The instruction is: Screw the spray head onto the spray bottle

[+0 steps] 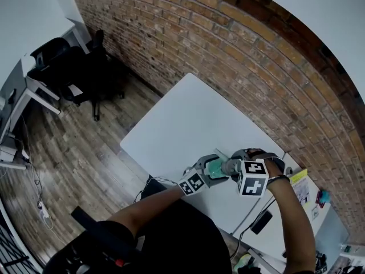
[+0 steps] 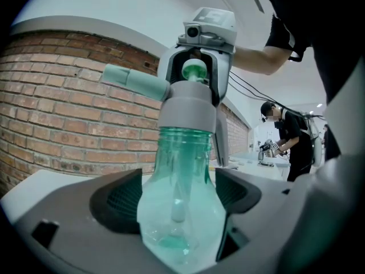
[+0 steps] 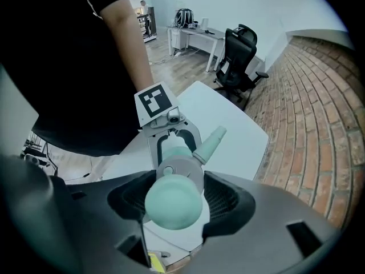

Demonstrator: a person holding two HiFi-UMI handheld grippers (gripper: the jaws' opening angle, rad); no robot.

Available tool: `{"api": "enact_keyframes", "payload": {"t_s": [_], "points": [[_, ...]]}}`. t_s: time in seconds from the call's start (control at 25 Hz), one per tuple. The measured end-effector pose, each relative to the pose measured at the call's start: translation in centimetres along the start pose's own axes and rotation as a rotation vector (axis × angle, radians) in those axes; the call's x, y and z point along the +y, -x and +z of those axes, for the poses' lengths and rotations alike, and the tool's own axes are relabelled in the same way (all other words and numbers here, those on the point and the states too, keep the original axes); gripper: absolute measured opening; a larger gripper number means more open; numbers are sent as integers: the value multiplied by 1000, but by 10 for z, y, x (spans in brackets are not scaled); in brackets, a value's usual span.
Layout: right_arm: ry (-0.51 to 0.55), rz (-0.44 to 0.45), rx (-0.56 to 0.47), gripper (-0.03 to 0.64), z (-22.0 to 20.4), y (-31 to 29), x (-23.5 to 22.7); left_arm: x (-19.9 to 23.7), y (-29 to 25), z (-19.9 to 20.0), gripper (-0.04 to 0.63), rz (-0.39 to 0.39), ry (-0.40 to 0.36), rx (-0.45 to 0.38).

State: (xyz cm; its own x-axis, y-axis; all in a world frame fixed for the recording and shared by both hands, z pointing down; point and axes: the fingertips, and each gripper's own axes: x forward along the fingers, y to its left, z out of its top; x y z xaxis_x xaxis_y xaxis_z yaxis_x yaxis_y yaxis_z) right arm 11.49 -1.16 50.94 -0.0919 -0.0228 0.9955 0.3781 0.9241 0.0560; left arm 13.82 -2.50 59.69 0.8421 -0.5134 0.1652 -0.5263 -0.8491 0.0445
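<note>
Left gripper [image 2: 181,193] is clamped on the belly of the bottle [image 2: 182,153], pads pressing its clear green sides. Bottle upright, held off the table. Spray head [image 2: 187,104] sits on the neck; collar looks level, nozzle [image 2: 134,81] sticking out to one side. Right gripper [image 3: 177,196] comes straight down over the head, jaws closed against its sides, pump knob between them.

Risks, as I judge them:
- The thin wall may give under the left pads, so the bottle turns with the head and the thread never tightens.
- A head seated slightly crooked would cross-thread. How far it is wound on cannot be told.
- The right pads grip a rounded part and could slip.
- The nozzle could knock a right jaw as it swings round.

Contents: the bottle shows only the dip tube [image 2: 178,210] — no liquid I can make out.

Beyond: white table [image 1: 188,119], then brick wall [image 1: 239,56].
</note>
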Motion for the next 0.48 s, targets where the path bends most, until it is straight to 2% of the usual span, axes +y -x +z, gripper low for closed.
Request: {"api": "enact_keyframes", "payload": {"t_s": [0.16,0.48], "points": [[-111,3,-47,262,3,0,-1,0,1,-1,382,4,1,-3],[-490,-7,-168,262,2,2,-10,0,1,-1,382,8,3,-3]]}}
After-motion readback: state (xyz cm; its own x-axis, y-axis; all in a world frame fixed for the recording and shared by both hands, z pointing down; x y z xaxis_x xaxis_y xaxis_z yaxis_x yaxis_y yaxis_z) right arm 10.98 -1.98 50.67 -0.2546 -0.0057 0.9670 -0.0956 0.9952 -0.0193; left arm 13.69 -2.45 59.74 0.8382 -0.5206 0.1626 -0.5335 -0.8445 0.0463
